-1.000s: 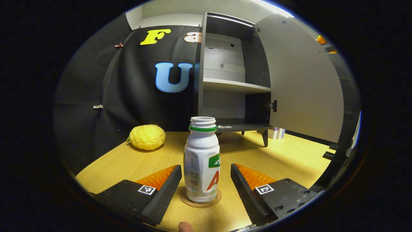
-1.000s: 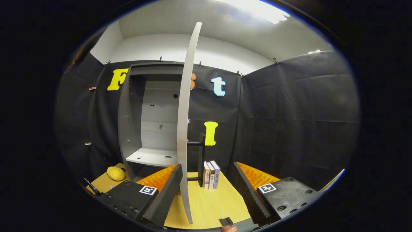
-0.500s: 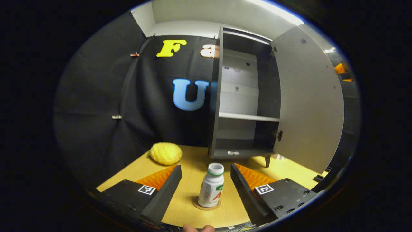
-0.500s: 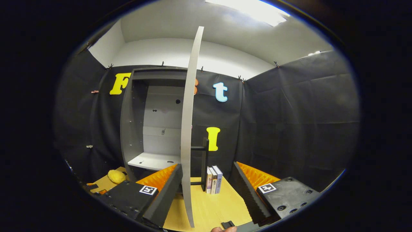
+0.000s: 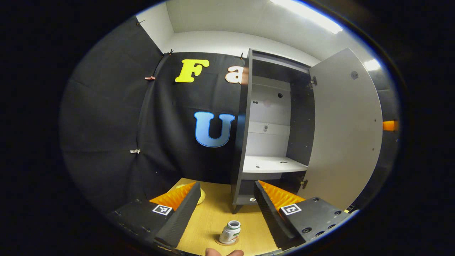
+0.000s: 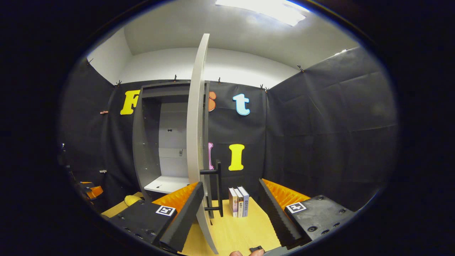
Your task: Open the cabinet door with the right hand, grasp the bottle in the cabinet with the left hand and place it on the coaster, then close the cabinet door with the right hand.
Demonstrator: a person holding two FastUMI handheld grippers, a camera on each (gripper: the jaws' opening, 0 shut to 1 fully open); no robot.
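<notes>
while the bottle (image 5: 230,232) stands upright on the coaster (image 5: 225,242), mouth up, both grippers' jaws are apart; cabinet door (image 6: 194,142) hangs open, its long edge vertical.

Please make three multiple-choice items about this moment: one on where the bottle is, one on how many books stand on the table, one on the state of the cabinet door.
1. The bottle stands:
A. on the cabinet shelf
B. on the coaster
C. between shut fingers

2. Books standing on the table:
A. one
B. three
C. five

3. The cabinet door is:
A. open
B. shut
C. removed

Answers: 1 B, it sits upright on the round coaster, apart from the left gripper; 2 B, three spines show; 3 A, it is swung wide, baring the shelf.
</notes>
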